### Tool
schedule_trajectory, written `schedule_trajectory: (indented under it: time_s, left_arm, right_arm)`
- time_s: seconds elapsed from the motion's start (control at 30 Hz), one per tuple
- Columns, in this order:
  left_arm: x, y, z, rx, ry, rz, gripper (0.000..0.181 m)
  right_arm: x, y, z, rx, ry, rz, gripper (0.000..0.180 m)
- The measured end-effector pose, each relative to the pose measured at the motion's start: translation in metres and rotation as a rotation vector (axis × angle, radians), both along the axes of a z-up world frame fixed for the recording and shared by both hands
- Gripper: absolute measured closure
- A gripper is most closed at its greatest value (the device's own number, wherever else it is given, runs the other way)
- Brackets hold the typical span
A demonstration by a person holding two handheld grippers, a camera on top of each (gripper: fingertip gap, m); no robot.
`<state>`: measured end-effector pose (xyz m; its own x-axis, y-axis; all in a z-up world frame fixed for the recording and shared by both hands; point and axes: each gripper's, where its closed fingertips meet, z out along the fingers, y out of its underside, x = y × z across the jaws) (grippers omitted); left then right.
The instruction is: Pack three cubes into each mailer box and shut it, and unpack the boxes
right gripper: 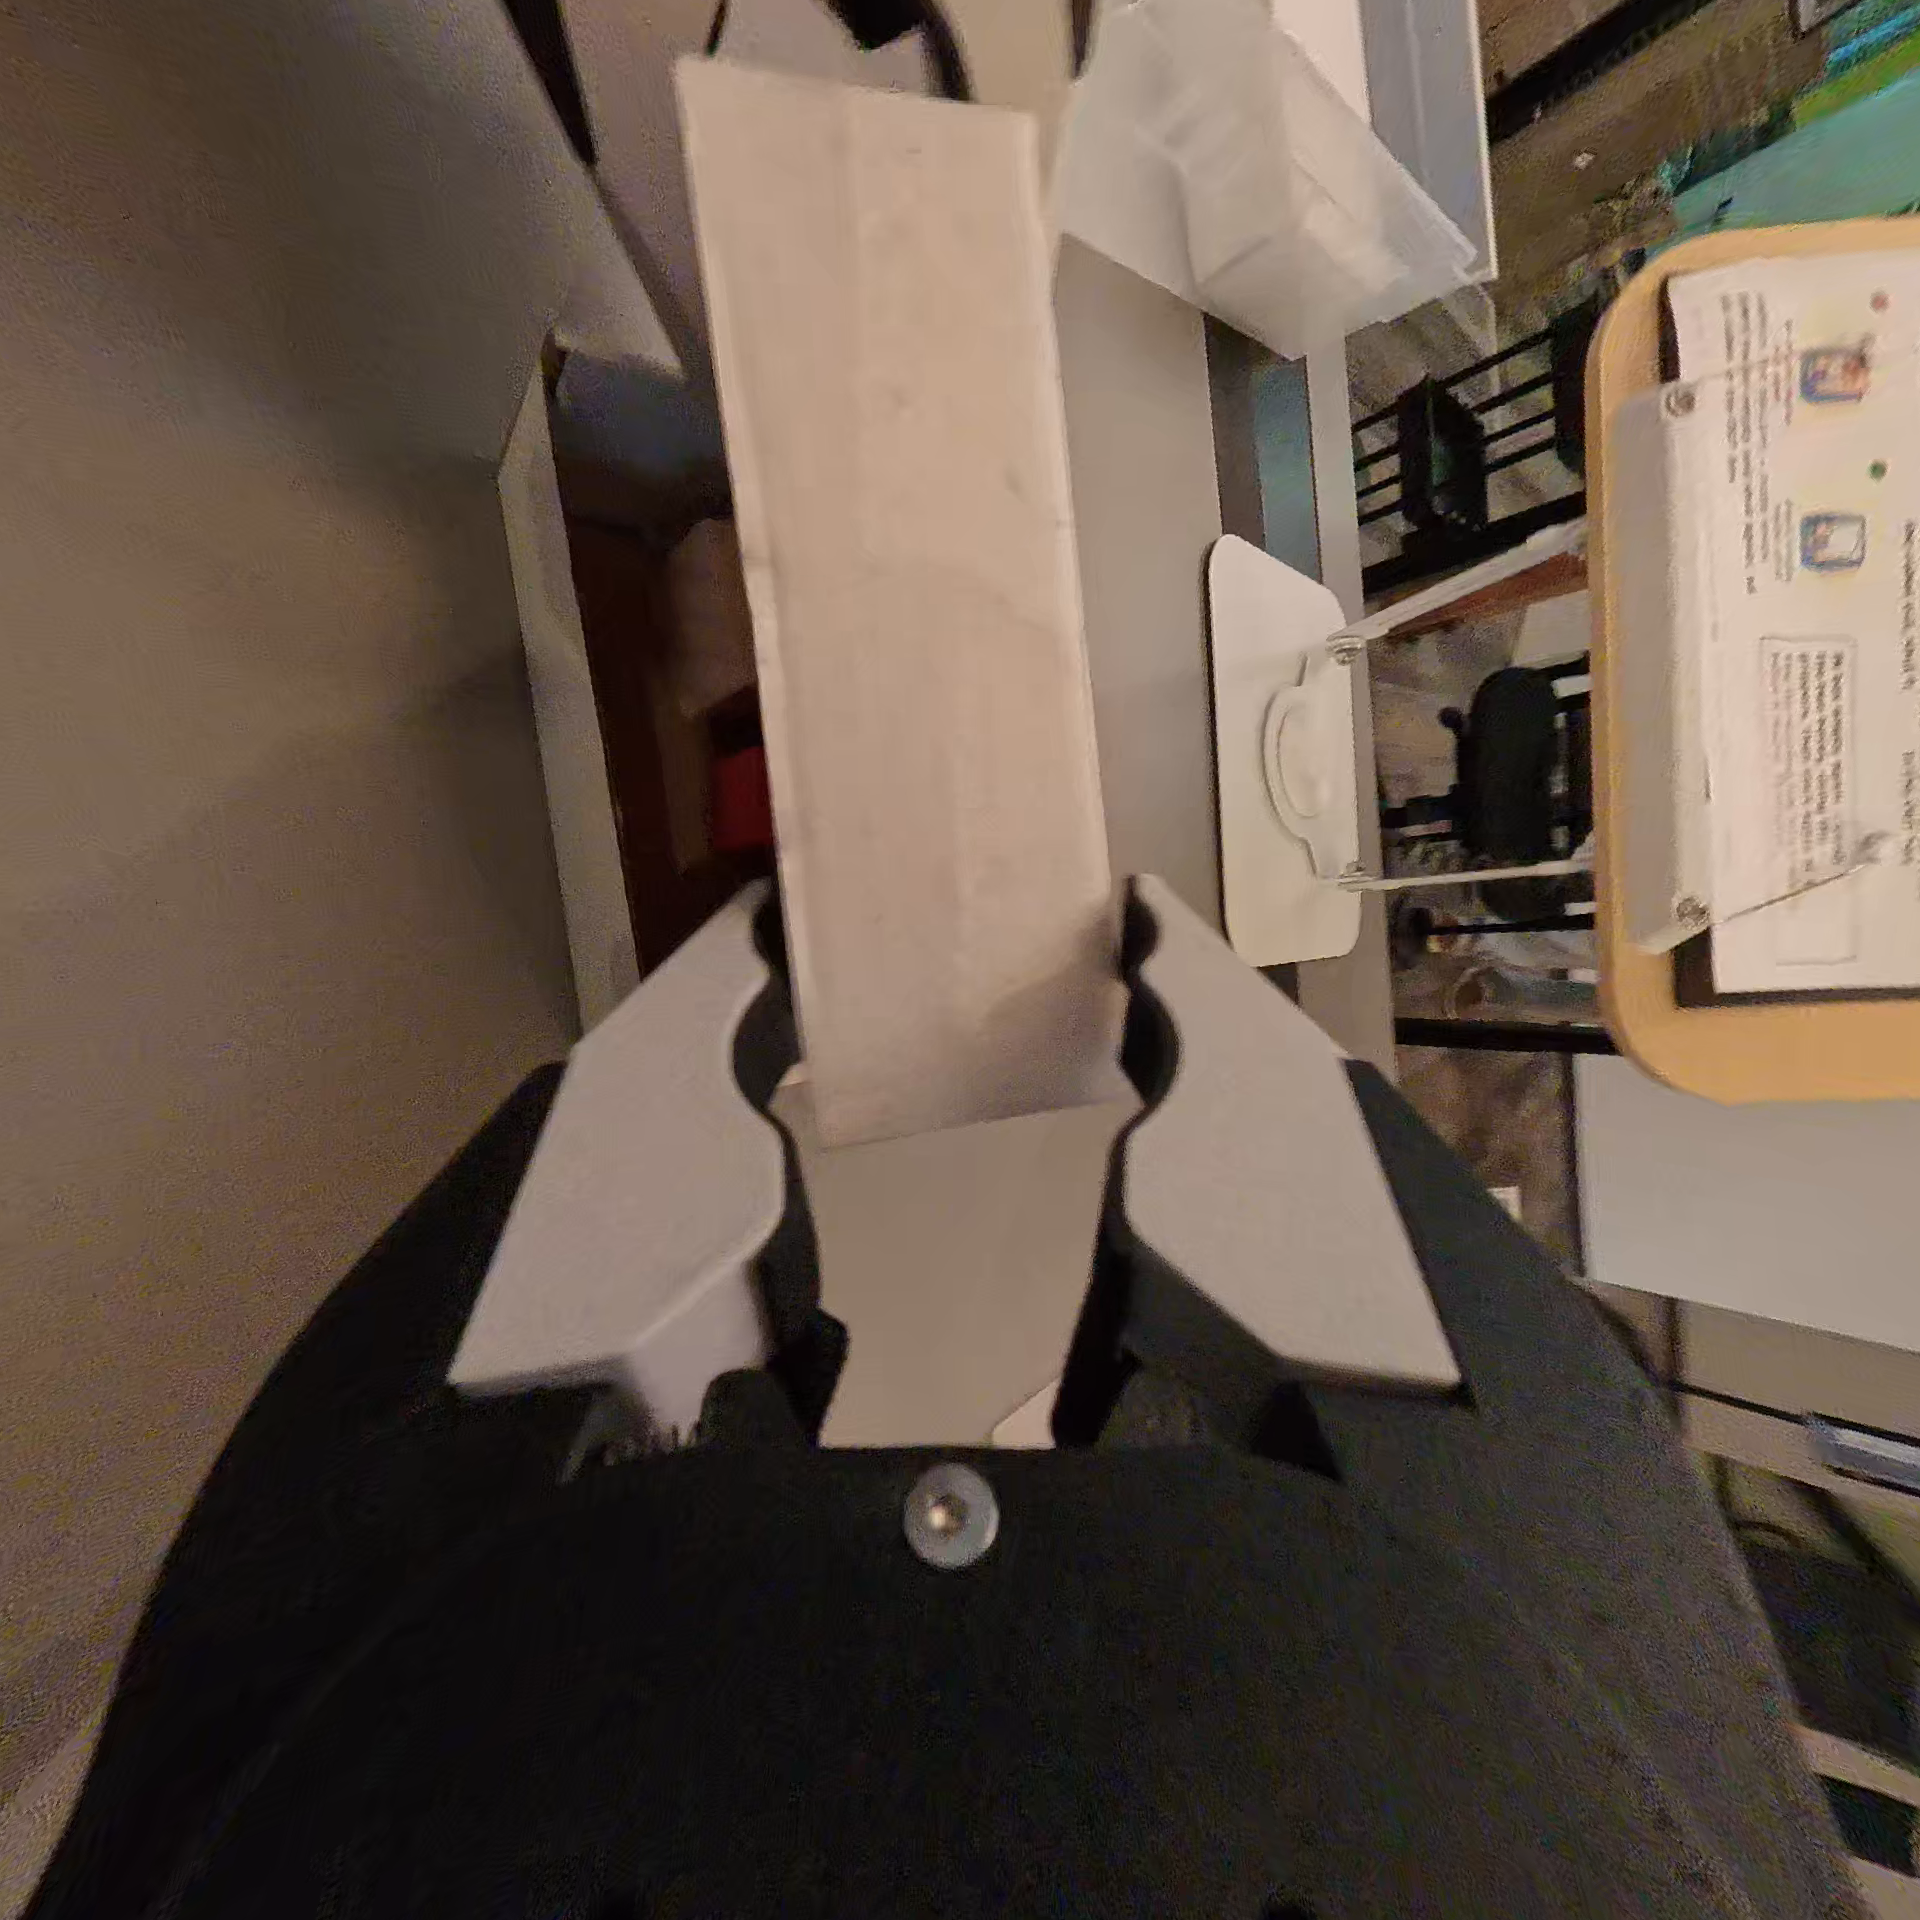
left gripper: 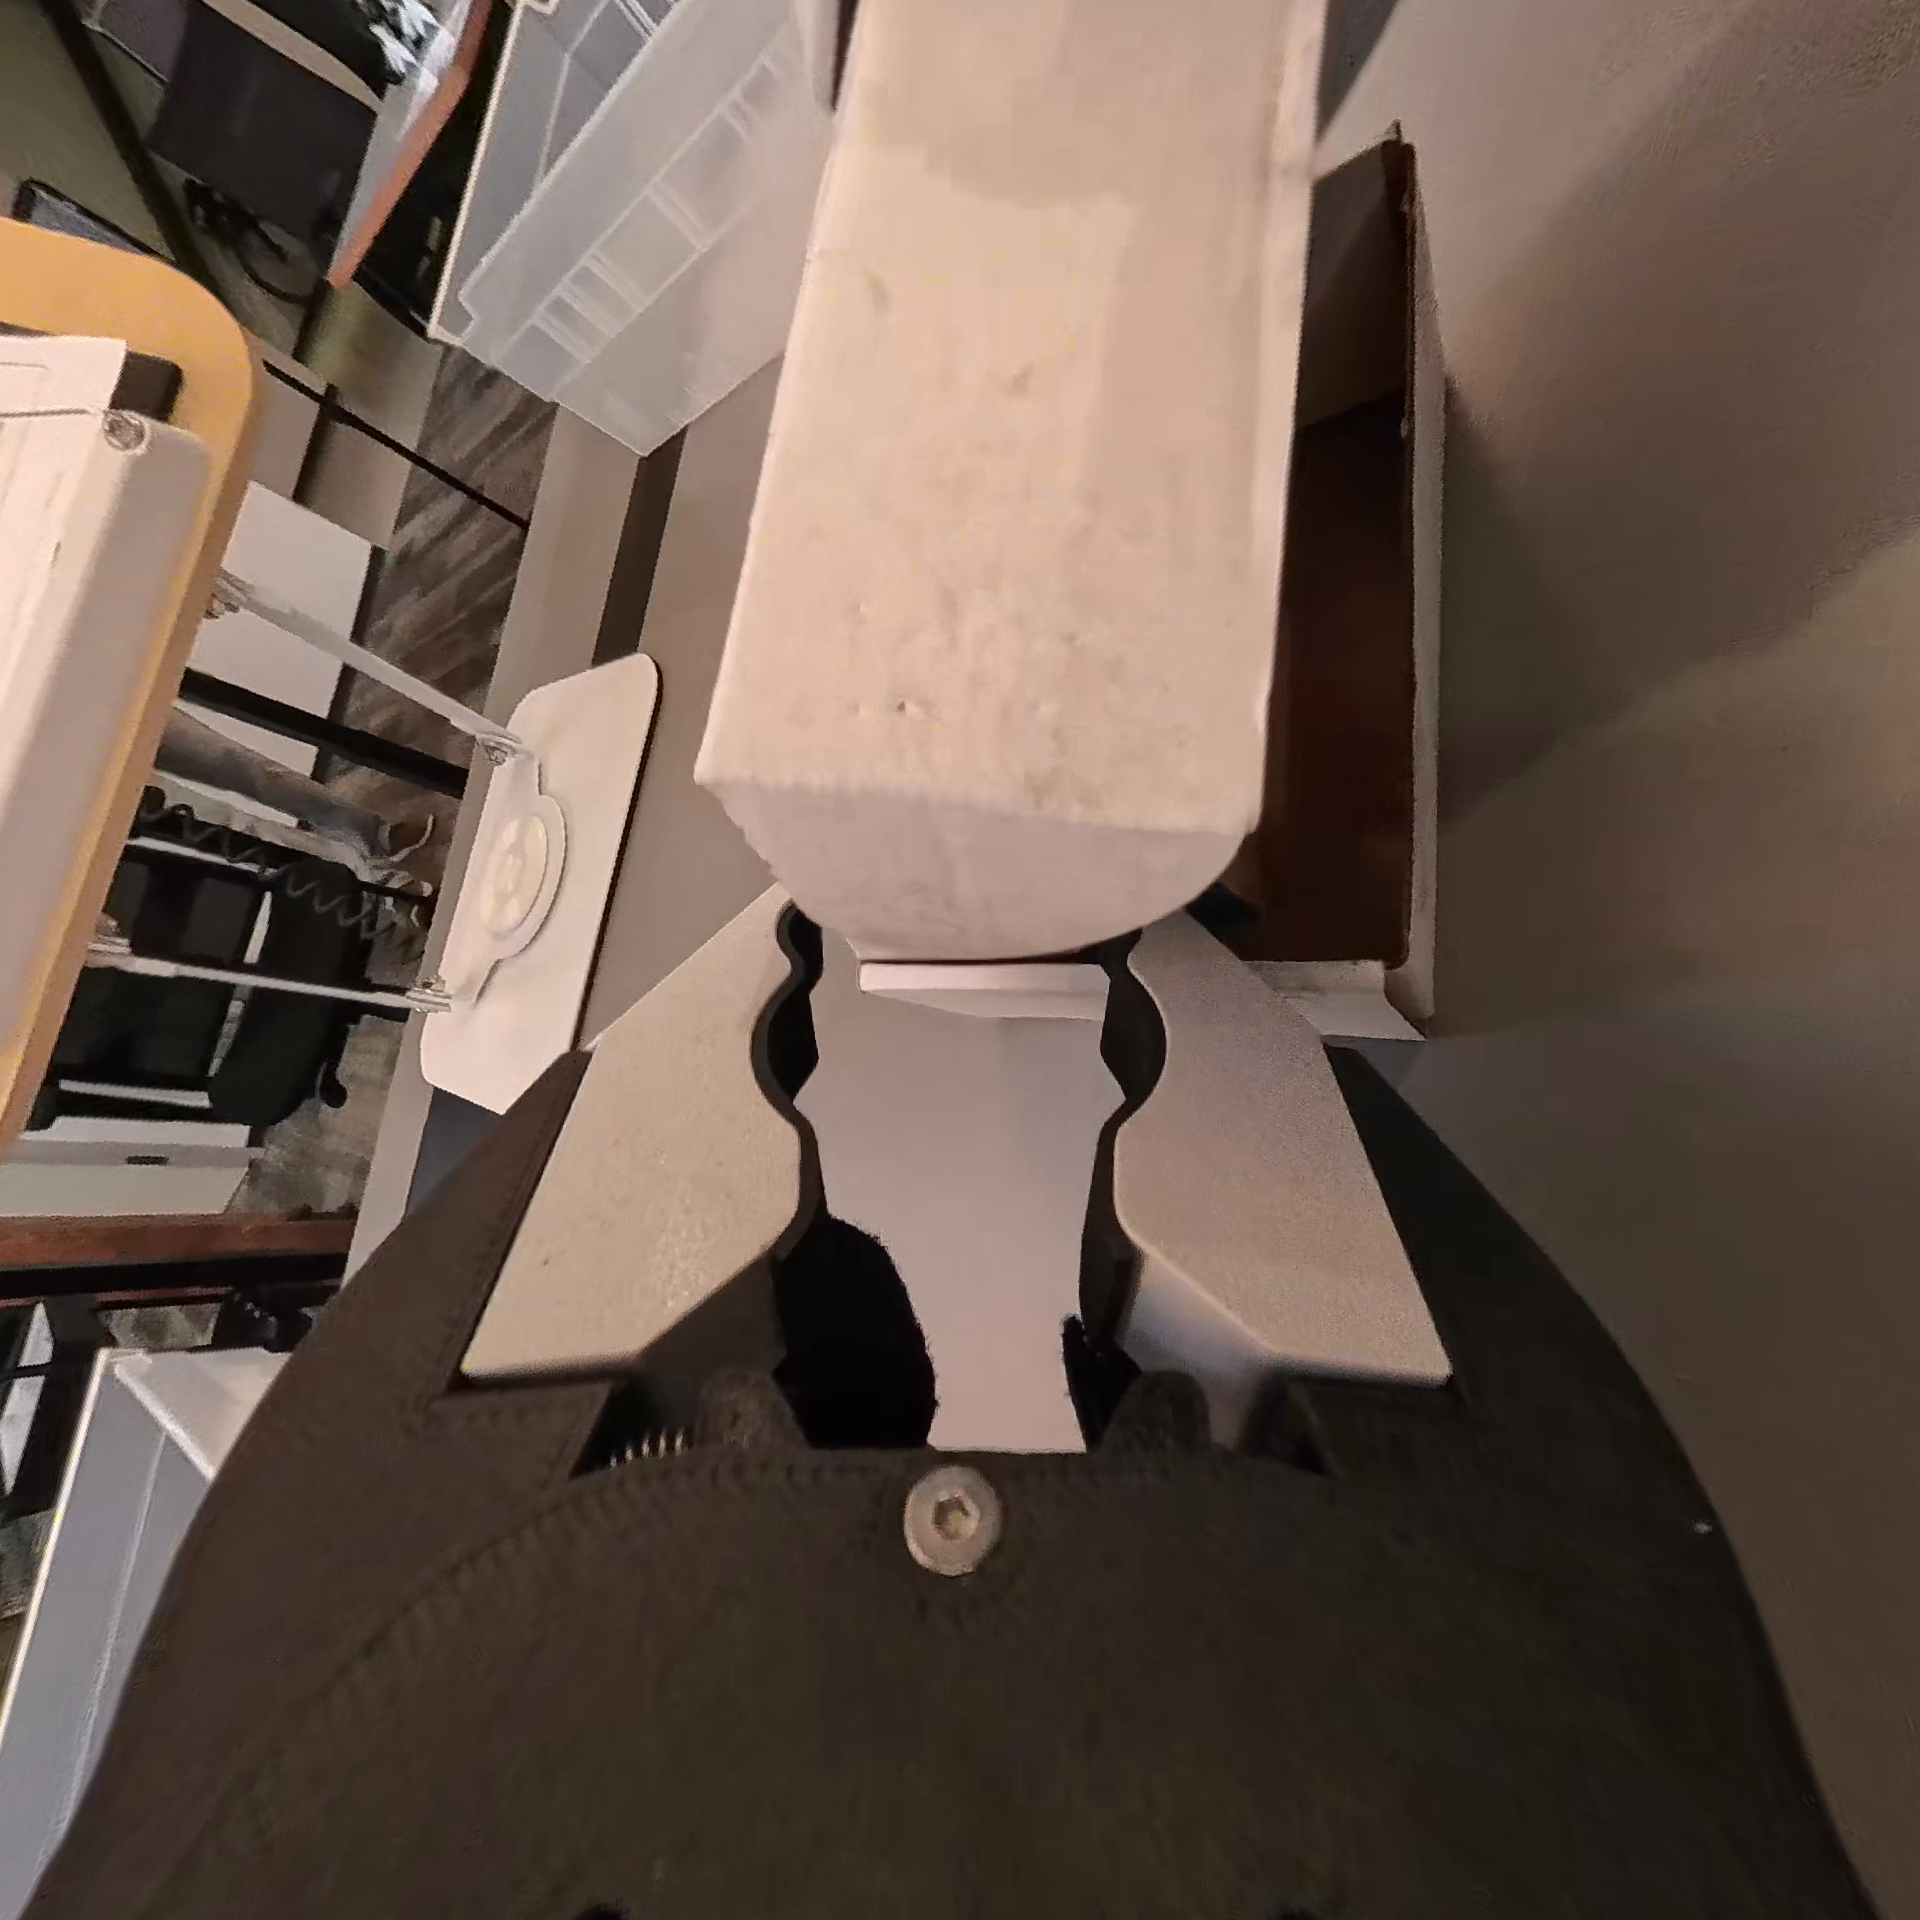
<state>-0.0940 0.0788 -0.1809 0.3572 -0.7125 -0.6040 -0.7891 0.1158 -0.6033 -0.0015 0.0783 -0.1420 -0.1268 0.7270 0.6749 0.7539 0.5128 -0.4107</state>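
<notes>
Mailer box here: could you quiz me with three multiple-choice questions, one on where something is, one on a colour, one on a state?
1. Where is the red cube? A on the floor; B inside the mailer box; C held in a claw.
2. What colour is the box's inside? A brown; B blue; C green.
3. How is the lid? A taped shut; B torn off; C raised, box open.
Answers: B, the cube sits in the box beside the lid; A, brown inner walls show in both views; C, the lid stands up at the right claw, leaving the inside exposed.
</notes>
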Motion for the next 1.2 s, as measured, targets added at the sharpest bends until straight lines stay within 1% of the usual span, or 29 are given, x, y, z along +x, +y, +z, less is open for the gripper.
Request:
schedule_trajectory:
  time_s: [0.1, 0.17, 0.23, 0.37, 0.5, 0.53, 0.6, 0.7, 0.77, 0.83, 0.87, 0.9, 0.97, 1.03, 1.13, 1.2]
  left_arm:
    - [0.002, -0.006, -0.001, -0.033, -0.005, -0.037, 0.128]
    - [0.005, -0.013, -0.002, -0.121, -0.068, -0.091, 0.117]
    - [0.004, -0.014, 0.0, -0.154, -0.083, -0.111, 0.103]
    - [0.0, -0.021, -0.005, -0.282, -0.112, -0.147, 0.101]
    - [-0.013, -0.02, 0.004, -0.376, -0.225, -0.142, 0.098]
    - [-0.02, -0.02, 0.004, -0.421, -0.256, -0.13, 0.099]
    - [-0.036, -0.022, 0.007, -0.456, -0.317, -0.11, 0.106]
    - [-0.05, -0.022, 0.033, -0.444, -0.483, -0.084, 0.117]
    - [-0.059, -0.011, 0.049, -0.38, -0.547, -0.021, 0.128]
    - [-0.051, -0.004, 0.057, -0.299, -0.562, -0.002, 0.132]
    - [-0.039, -0.005, 0.053, -0.31, -0.544, -0.021, 0.134]
    - [-0.025, -0.007, 0.046, -0.322, -0.496, -0.056, 0.128]
    - [-0.01, -0.002, 0.024, -0.295, -0.352, -0.052, 0.129]
    - [0.001, -0.001, -0.001, -0.333, -0.245, -0.057, 0.135]
    - [0.009, -0.001, -0.006, -0.366, -0.254, -0.074, 0.144]
    - [0.005, 0.006, -0.005, -0.356, -0.243, -0.041, 0.134]
  right_arm:
    - [0.003, -0.002, -0.008, 0.027, -0.037, -0.006, 0.12]
    - [0.004, -0.009, -0.012, 0.009, -0.046, 0.01, 0.12]
    - [0.006, -0.015, -0.014, -0.012, -0.05, 0.01, 0.12]
    - [0.007, -0.021, -0.017, -0.036, -0.049, 0.009, 0.12]
    - [0.005, -0.021, -0.021, -0.064, -0.075, 0.009, 0.121]
    - [0.005, -0.02, -0.023, -0.067, -0.085, 0.012, 0.121]
    - [0.004, -0.022, -0.023, -0.088, -0.086, 0.019, 0.12]
    - [0.003, -0.025, -0.023, -0.112, -0.089, 0.032, 0.12]
    - [0.006, -0.028, -0.029, -0.141, -0.119, 0.038, 0.117]
    - [0.008, -0.034, -0.037, -0.172, -0.157, 0.053, 0.114]
    - [0.009, -0.037, -0.043, -0.176, -0.188, 0.06, 0.112]
    - [0.011, -0.038, -0.051, -0.162, -0.223, 0.06, 0.112]
    - [0.012, -0.038, -0.06, -0.128, -0.237, 0.052, 0.134]
    - [0.01, -0.04, -0.062, -0.166, -0.195, 0.03, 0.134]
    - [0.008, -0.039, -0.063, -0.172, -0.162, 0.01, 0.133]
    - [0.006, -0.04, -0.062, -0.196, -0.12, -0.001, 0.132]
